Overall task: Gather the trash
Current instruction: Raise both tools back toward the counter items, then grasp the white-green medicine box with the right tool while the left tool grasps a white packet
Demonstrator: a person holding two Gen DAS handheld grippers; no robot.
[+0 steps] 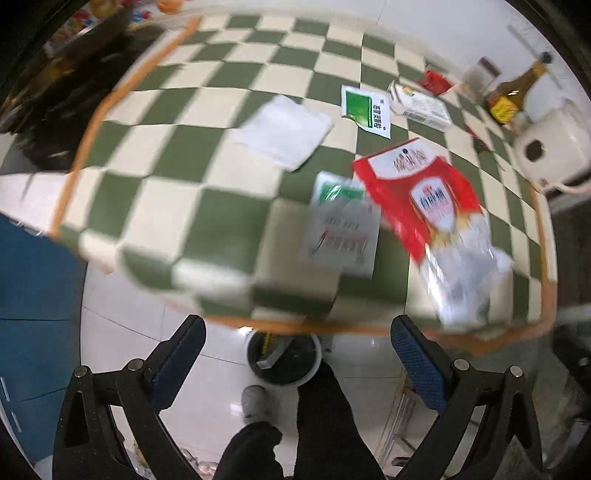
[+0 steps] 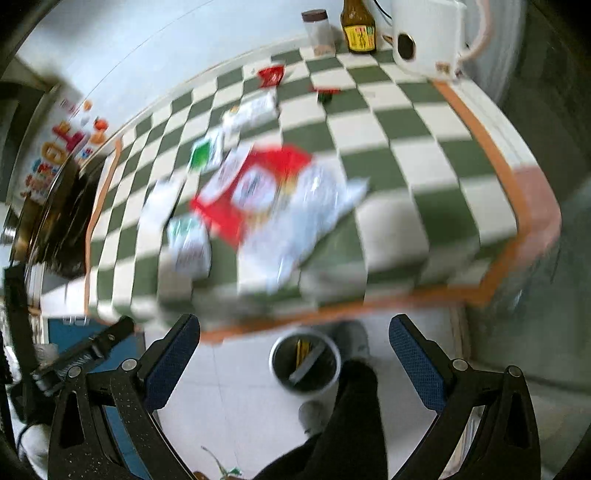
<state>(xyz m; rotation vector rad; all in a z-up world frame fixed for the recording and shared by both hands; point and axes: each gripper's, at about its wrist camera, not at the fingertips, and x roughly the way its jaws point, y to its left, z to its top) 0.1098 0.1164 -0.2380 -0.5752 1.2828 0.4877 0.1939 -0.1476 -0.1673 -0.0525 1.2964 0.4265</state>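
Observation:
A green-and-cream checkered table holds loose trash. A large red and clear plastic bag lies near the front edge. Beside it lie a small green-and-white packet, a white napkin, a green sachet, a white wrapper and a small red wrapper. A round bin with trash inside stands on the floor below. My left gripper and right gripper are open and empty above the bin, before the table edge.
A white rice cooker, a brown sauce bottle and a jar stand at the table's far side. A dark object sits at the left. The person's legs and shoe are beside the bin.

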